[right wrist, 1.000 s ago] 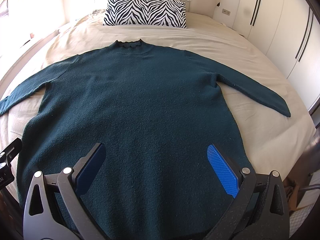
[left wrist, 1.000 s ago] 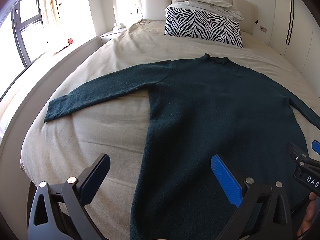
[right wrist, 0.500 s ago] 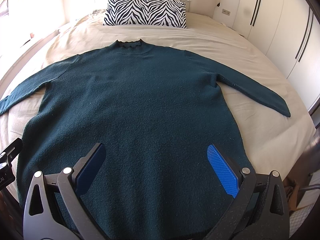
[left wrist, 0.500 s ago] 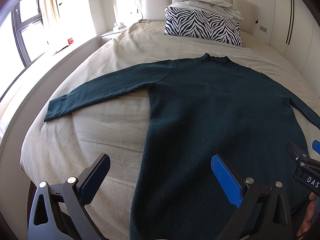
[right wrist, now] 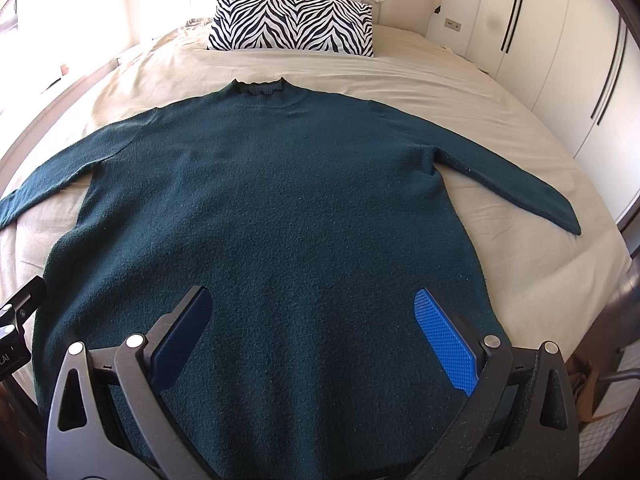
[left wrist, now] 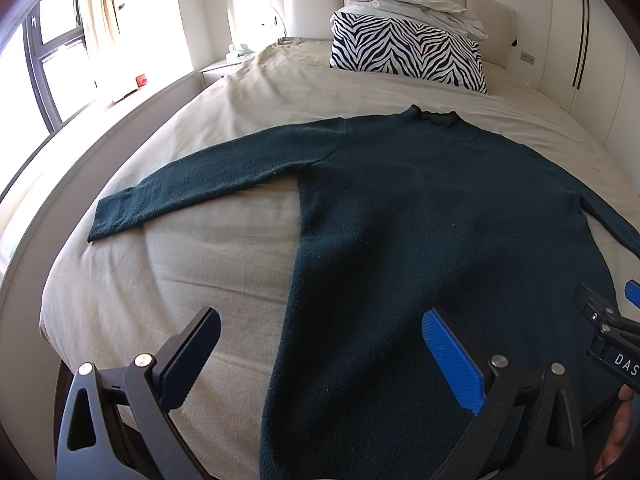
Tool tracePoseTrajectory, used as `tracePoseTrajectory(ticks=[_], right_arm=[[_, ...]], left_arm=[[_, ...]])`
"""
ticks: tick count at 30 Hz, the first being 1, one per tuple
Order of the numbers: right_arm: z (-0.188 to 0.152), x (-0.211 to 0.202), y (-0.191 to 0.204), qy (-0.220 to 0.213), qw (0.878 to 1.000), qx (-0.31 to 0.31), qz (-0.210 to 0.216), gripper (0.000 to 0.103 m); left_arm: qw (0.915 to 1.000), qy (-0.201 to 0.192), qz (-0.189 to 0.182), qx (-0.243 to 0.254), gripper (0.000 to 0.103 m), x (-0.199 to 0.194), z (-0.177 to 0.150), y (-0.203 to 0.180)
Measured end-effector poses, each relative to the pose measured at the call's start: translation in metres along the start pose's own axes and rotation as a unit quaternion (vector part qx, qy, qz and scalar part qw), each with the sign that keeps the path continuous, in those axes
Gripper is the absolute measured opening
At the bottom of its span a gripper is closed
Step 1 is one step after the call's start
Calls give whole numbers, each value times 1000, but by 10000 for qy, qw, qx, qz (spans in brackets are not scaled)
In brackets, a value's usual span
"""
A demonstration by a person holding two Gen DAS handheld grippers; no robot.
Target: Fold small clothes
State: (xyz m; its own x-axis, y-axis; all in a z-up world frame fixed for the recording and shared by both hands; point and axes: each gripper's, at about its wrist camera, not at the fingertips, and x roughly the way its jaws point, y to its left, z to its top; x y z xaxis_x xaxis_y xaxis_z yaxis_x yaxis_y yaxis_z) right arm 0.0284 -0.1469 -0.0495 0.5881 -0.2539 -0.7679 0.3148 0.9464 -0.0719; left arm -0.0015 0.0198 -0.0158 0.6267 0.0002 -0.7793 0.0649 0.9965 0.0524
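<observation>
The sweater (right wrist: 280, 208) lies flat and face up on the bed (right wrist: 500, 128), spread wide. The collar (right wrist: 260, 90) points to the zebra pillow (right wrist: 296, 24) at the headboard, and the hem is at the near edge, under both tools. The two sleeves are stretched out to the sides, the left sleeve (left wrist: 208, 184) toward the window and the right sleeve (right wrist: 516, 188) toward the wardrobe. I think this layout is chosen so that each sleeve and each side can be folded inward without wrinkles.

The left gripper (left wrist: 320, 360) hangs over the left edge of the sweater body, half over the cloth and half over the bare sheet. Its jaws are wide apart and hold nothing. The right gripper (right wrist: 316, 336) hangs over the lower middle of the body, also with jaws wide apart and empty. Each tool looks forward along the garment, so the person probably stands at the foot of the bed.

No fold is made yet, so the task seems to be at its beginning. The likely first step is to take a sleeve or a side edge; the knit looks thick and soft, so it may sag when lifted.
</observation>
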Motion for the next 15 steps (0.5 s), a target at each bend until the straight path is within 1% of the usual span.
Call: tracePoseTrajectory(ticks=[15], right_arm=[[-1,1,1,11,10000,-2,7,103]], left_arm=[[10000,22,2,-1,103,3,-4,1]])
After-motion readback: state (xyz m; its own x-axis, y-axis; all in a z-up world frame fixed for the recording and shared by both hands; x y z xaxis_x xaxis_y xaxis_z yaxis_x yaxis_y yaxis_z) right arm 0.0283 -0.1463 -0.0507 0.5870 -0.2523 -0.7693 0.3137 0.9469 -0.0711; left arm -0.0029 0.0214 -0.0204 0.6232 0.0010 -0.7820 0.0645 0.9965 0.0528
